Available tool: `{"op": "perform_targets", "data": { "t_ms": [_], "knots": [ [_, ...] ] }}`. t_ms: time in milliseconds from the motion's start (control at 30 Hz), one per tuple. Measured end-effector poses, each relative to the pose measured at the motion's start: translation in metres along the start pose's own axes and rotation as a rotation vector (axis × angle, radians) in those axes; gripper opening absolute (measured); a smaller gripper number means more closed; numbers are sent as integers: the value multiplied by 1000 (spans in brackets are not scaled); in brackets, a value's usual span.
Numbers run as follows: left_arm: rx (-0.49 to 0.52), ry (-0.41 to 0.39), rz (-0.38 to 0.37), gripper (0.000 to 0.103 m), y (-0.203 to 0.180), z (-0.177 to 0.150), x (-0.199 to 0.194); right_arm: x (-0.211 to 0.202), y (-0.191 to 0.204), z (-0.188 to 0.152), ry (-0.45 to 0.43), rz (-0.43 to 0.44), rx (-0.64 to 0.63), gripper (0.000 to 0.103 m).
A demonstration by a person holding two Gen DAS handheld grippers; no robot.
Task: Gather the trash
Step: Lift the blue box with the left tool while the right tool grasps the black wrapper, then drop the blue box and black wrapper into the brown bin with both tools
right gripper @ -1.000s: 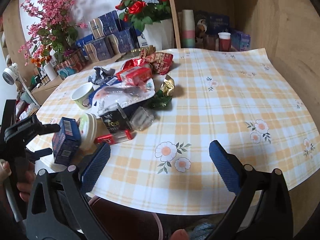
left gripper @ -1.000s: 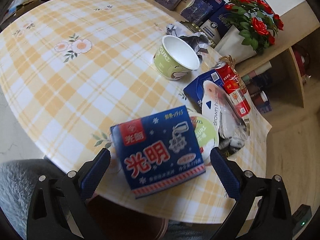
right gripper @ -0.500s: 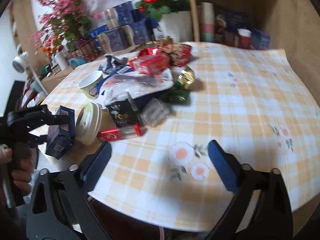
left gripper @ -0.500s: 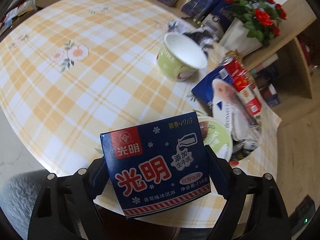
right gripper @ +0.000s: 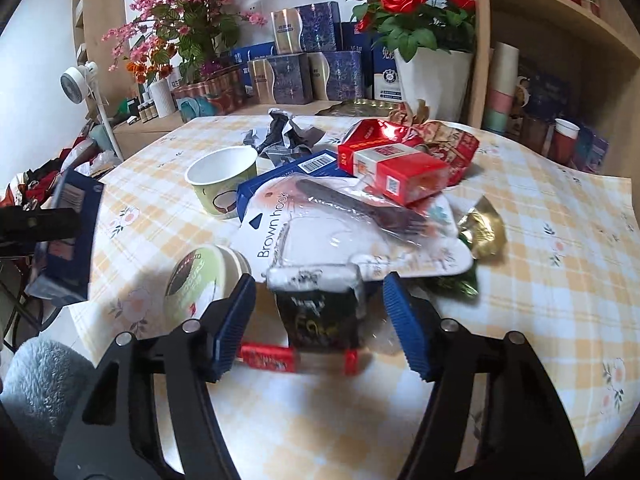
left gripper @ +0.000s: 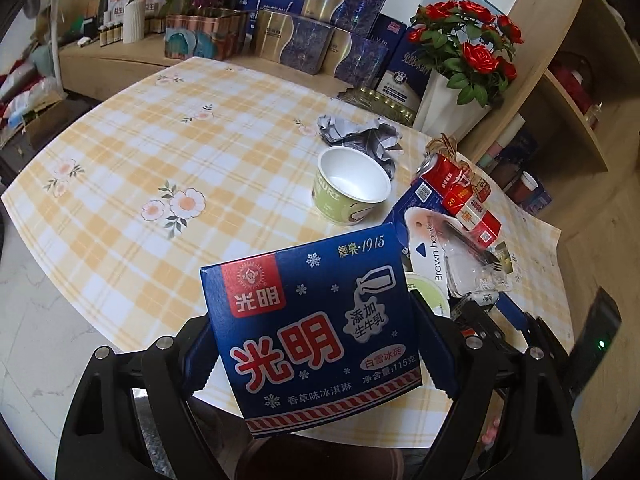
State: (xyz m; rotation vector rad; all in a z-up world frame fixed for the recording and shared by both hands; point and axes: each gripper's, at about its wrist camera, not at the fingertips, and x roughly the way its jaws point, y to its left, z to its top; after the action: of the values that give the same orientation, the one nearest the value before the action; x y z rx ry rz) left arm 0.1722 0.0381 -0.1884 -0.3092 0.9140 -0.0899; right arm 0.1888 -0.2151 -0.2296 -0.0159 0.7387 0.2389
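Observation:
My left gripper (left gripper: 316, 344) is shut on a blue ice-cream box (left gripper: 316, 328) and holds it above the table's near edge; the box also shows at the left of the right wrist view (right gripper: 74, 236). My right gripper (right gripper: 320, 320) is open, its blue pads either side of a small black wrapper (right gripper: 320, 308), not touching it. A red wrapper (right gripper: 272, 358) lies just below. A trash pile sits beyond: a green paper cup (right gripper: 222, 188), a lidded tub (right gripper: 200, 276), a "Brown hook" blister pack (right gripper: 348, 232), a red carton (right gripper: 396, 172).
The table has a yellow checked cloth (left gripper: 140, 160). Crumpled grey paper (left gripper: 360, 136) lies behind the cup. A pot of red roses (left gripper: 464, 64), stacked gift boxes (left gripper: 316, 40) and a wooden shelf (right gripper: 560, 60) stand behind the table.
My left gripper closed on the blue box and lifted it off the table. My right gripper moved forward to the trash pile, around the black wrapper.

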Motion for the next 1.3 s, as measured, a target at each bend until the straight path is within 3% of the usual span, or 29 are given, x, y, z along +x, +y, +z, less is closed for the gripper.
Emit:
{"op": "perform_targets", "data": {
  "t_ms": [67,300,567,933,1300],
  "knots": [
    [7,0,3,83,0,-2,0,5,0,0,17,-14,-1,47],
    [37,7,-26,83,-1,-8,-7,-32,-3,5,-59,26,60,46],
    [69,0,-55,83,-2,-23,-45,-115,-15,-11,-150,42,157,46],
    [125,-1,-85,83,-7,-67,-95,-165,4,-65,-70,52,200,46],
    [190,-20,-111,83,-16,-97,-121,-164,40,-113,59,93,204,46]
  ]
}}
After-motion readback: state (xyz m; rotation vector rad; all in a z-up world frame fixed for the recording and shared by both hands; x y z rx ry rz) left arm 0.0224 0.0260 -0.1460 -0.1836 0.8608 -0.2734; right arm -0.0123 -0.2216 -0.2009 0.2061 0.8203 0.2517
